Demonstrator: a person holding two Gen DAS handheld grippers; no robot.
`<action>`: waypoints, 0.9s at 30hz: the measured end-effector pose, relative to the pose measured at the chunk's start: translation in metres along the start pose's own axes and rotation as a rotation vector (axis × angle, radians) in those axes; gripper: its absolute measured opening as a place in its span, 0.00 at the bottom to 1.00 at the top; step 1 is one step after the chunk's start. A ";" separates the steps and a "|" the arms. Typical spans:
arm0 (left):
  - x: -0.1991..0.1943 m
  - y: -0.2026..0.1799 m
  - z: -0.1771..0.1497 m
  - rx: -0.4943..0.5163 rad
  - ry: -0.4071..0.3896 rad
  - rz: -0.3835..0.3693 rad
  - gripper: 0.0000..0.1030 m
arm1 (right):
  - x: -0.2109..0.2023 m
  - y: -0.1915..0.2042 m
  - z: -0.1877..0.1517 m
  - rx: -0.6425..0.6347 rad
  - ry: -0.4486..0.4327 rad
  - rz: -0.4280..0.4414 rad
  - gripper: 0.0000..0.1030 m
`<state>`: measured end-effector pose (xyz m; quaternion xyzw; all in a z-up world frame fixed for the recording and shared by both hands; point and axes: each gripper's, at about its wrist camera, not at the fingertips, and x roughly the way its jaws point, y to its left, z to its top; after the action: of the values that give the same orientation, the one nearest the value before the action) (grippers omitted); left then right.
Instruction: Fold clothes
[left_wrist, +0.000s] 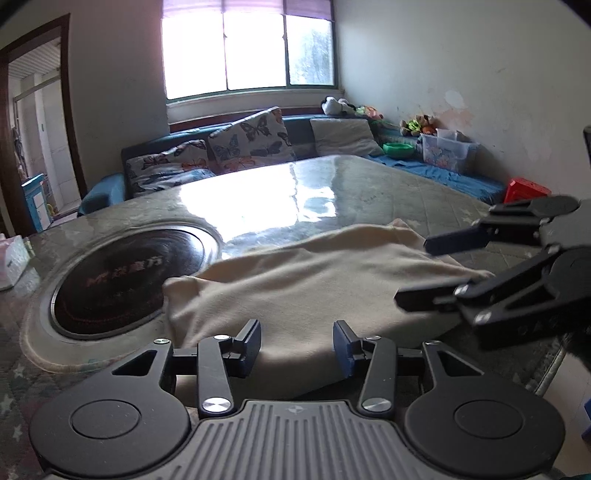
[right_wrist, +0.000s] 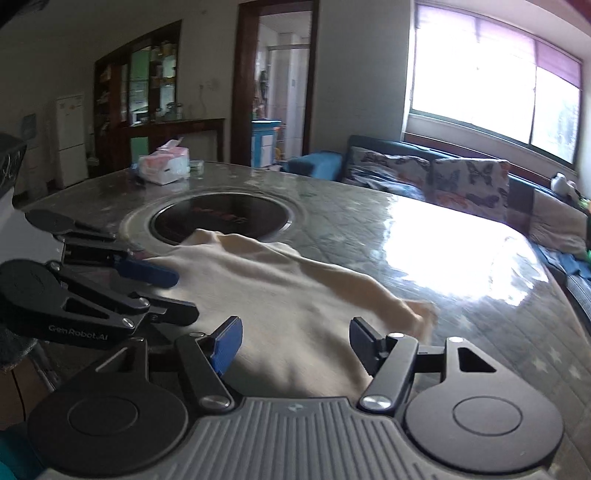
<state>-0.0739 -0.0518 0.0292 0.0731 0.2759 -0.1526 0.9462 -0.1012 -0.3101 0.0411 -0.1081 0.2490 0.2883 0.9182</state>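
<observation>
Cream garment (left_wrist: 303, 280) lies spread and rumpled on the glossy counter (left_wrist: 280, 184), one end overlapping the rim of the round dark inset burner (left_wrist: 125, 277) and the near edge reaching the counter's front. Left gripper (left_wrist: 296, 343) is positioned low over the garment's near edge, fingers (left_wrist: 251, 341) spread wide with nothing between them. Right gripper (right_wrist: 295, 345) is positioned beside it over the same cloth, fingers (right_wrist: 227, 343) likewise wide apart and empty.

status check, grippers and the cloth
Left gripper open, empty. Right gripper open, empty. Cream cloth rumpled on table, far corner over black cooktop.
</observation>
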 end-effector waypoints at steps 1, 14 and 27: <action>-0.001 0.003 0.000 -0.006 0.000 0.009 0.45 | 0.002 0.002 0.001 -0.004 0.001 0.007 0.64; 0.008 0.029 0.011 -0.064 0.009 0.030 0.45 | 0.026 -0.007 0.009 0.001 0.063 0.053 0.70; 0.058 0.061 0.034 -0.130 0.090 0.043 0.45 | 0.073 -0.078 0.025 0.205 0.158 0.069 0.65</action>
<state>0.0096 -0.0165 0.0291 0.0240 0.3261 -0.1106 0.9385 0.0063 -0.3302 0.0285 -0.0273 0.3524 0.2831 0.8916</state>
